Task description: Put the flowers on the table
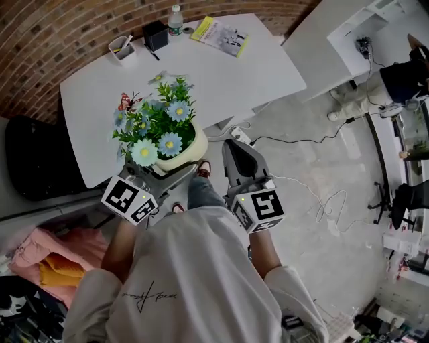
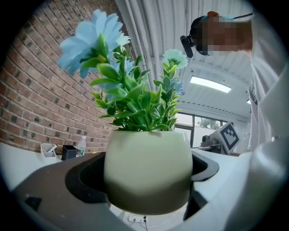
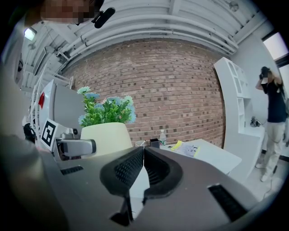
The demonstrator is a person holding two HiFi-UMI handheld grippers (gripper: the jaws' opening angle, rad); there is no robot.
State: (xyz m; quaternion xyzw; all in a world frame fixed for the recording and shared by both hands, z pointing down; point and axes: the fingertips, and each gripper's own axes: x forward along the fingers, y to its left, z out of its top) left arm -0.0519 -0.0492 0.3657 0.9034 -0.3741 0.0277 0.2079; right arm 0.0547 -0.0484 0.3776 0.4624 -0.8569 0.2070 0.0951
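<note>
A cream pot (image 1: 182, 158) of blue flowers (image 1: 155, 122) with green leaves hangs over the near edge of the white table (image 1: 221, 74). My left gripper (image 1: 167, 171) is shut on the pot, its jaws pressing both sides. In the left gripper view the pot (image 2: 148, 169) fills the gap between the jaws, flowers (image 2: 92, 40) rising above. My right gripper (image 1: 236, 149) is shut with nothing in it, held beside the pot over the floor. From the right gripper view the pot (image 3: 108, 139) sits at left, beyond the closed jaws (image 3: 143, 155).
At the table's far side stand a white cup holder (image 1: 122, 48), a black box (image 1: 155, 35), a water bottle (image 1: 175, 20) and a yellow booklet (image 1: 219, 34). A power strip and cables (image 1: 241, 136) lie on the floor. A black bag (image 1: 37, 157) rests at left.
</note>
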